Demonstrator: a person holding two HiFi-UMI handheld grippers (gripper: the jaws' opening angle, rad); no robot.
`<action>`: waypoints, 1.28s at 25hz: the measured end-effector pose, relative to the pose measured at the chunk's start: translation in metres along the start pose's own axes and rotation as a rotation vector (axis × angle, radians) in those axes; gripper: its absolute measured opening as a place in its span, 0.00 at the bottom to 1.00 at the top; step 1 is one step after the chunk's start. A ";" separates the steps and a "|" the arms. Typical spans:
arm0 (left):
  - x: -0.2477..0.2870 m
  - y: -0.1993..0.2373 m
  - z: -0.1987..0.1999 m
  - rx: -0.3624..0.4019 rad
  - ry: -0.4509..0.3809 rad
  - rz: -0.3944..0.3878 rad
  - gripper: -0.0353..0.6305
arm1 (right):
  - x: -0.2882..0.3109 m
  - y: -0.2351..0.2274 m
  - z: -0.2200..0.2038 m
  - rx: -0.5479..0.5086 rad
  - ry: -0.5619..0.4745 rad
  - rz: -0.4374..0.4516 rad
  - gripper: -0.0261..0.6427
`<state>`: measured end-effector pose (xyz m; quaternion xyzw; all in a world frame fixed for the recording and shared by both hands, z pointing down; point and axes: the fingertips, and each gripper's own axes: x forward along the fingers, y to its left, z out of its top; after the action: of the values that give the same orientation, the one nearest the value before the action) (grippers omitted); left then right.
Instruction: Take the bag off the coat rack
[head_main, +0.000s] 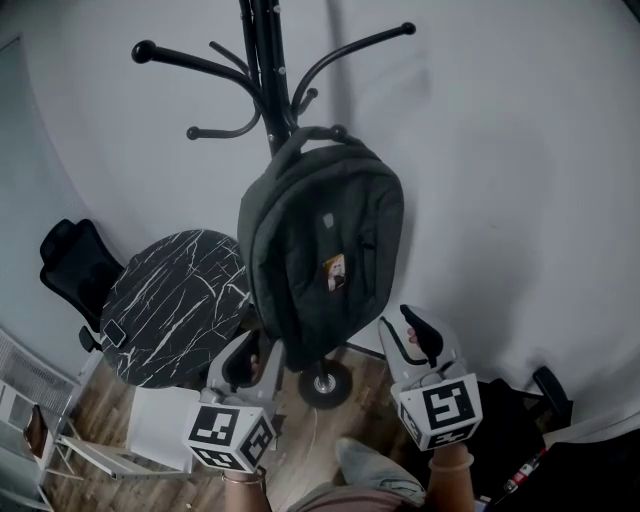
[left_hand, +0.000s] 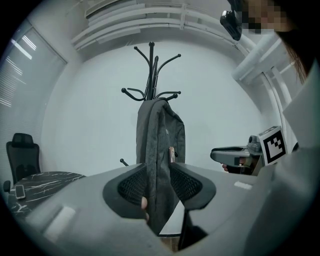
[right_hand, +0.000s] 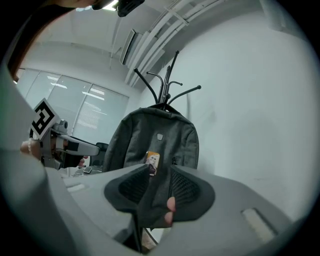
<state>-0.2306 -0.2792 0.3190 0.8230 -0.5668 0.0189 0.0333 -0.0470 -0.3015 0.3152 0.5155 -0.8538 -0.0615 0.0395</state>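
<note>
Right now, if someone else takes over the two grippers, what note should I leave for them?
Left gripper: open, empty, near the lower left edge of the bag.
Right gripper: open, empty, near its lower right side.
The bag hangs by its top loop on the coat rack.
Done: nothing yet.
Left: grip the bag, lift its loop off the rack.

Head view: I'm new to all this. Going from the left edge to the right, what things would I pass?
black office chair → marble-topped round table → grey backpack → right gripper
</note>
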 end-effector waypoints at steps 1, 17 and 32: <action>0.003 0.001 0.000 -0.001 0.003 0.004 0.27 | 0.004 -0.003 -0.002 0.001 0.007 0.000 0.24; 0.038 0.020 -0.014 -0.014 0.054 0.071 0.34 | 0.058 -0.045 -0.030 0.009 0.050 0.019 0.28; 0.058 0.030 -0.033 -0.038 0.106 0.114 0.35 | 0.097 -0.070 -0.062 0.046 0.097 0.046 0.33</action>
<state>-0.2378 -0.3413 0.3573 0.7864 -0.6105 0.0538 0.0777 -0.0226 -0.4242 0.3662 0.4989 -0.8637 -0.0157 0.0702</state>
